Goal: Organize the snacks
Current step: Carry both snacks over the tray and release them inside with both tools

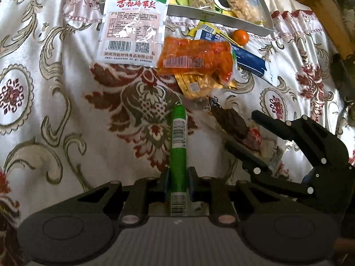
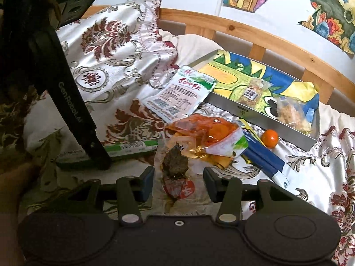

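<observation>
My left gripper [image 1: 178, 177] is shut on a green stick snack [image 1: 178, 146] that points forward over the patterned cloth; the stick also shows in the right wrist view [image 2: 131, 148]. My right gripper [image 2: 178, 181] is open, its fingers on either side of a clear packet of dark meat snack [image 2: 175, 166], which also shows in the left wrist view [image 1: 233, 122]. Ahead lie an orange packet [image 1: 195, 55], a gold packet [image 1: 199, 84], a white seaweed packet [image 1: 133, 22], a blue packet [image 1: 250, 59] and a small orange fruit [image 1: 240, 37]. The metal tray [image 2: 244, 113] holds two snack packets.
The floral cloth [image 1: 55, 88] covers a soft, uneven bed surface. A wooden rail [image 2: 244, 33] runs behind the tray, with paintings on the wall above. The left gripper's body [image 2: 55, 77] stands close at the left of the right wrist view.
</observation>
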Motion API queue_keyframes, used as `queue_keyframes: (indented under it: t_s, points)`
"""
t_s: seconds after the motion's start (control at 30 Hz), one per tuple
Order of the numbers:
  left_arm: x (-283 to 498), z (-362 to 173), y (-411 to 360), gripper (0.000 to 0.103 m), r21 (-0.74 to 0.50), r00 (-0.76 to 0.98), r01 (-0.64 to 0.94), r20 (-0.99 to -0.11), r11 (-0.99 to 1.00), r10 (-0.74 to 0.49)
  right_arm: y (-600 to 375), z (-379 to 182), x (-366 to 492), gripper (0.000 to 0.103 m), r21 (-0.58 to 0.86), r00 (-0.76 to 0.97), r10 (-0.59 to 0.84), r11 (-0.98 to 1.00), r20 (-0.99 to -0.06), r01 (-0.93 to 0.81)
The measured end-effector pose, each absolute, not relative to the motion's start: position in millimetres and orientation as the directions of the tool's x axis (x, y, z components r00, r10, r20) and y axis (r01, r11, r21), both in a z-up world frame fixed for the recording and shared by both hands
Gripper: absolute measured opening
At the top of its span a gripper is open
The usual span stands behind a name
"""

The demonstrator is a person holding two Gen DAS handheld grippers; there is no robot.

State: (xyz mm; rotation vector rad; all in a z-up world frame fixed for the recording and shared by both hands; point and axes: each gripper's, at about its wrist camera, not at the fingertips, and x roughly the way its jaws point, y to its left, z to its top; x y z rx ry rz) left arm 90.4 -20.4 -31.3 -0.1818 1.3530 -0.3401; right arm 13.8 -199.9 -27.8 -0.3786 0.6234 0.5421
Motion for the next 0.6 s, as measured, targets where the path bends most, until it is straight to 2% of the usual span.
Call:
queue_keyframes:
  t_s: [0.37, 0.6]
  points:
    - [73, -13, -18, 0.017, -0.331, 0.191, 0.176, -0.913, 0.927, -0.362, -196, -16, 2, 0.05, -0.226, 0.717, 0.371, 0.777, -0.591, -0.588]
    - [75, 4, -9, 0.017, -0.326, 0.27, 0.156, -0.894, 0.933, -0.357, -197, -9, 4, 0.05, -0.246, 0.744, 0.372, 0.781, -0.555, -0.574]
